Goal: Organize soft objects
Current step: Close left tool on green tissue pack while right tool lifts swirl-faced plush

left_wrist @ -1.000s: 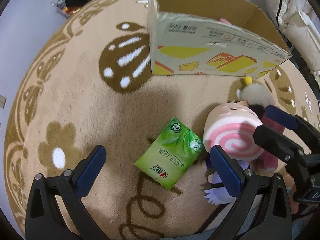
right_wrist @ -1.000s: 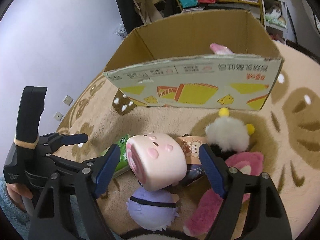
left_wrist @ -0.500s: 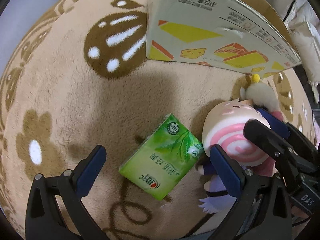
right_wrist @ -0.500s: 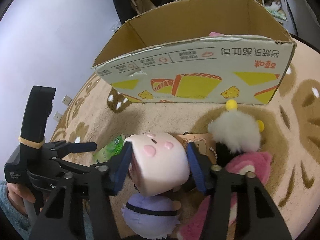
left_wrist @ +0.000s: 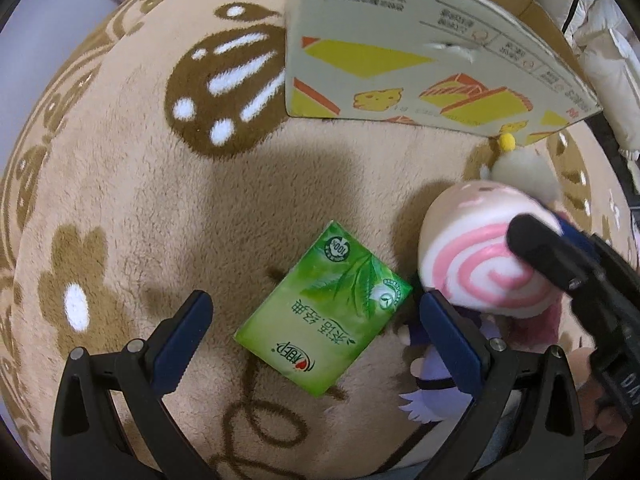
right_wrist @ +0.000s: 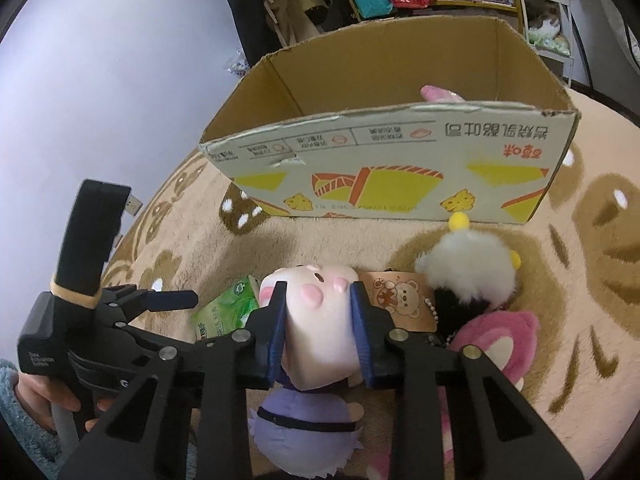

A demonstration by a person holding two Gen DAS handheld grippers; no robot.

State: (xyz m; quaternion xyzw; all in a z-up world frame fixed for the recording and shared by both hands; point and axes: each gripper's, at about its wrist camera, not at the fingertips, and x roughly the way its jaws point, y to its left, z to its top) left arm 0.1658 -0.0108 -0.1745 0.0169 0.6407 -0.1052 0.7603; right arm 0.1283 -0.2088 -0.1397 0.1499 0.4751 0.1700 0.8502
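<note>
A pink-and-white swirl roll plush (right_wrist: 320,328) is seen at lower centre of the right wrist view, lying atop a purple plush (right_wrist: 304,420); a green tissue pack (left_wrist: 324,308) is lying flat left of it.

Green tissue pack (left_wrist: 324,312): "100%"; box (left_wrist: 420,68): "450g".

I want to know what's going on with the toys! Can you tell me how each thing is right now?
right gripper: shut on the swirl-roll plush.
swirl-roll plush: squeezed between the pads.
left gripper: open, over the tissue pack.
green tissue pack: lying flat on the rug, not held.
cardboard box: open-topped, something pink inside.
purple plush: lying under the roll.
white fluffy plush: on the rug beside the box.
</note>
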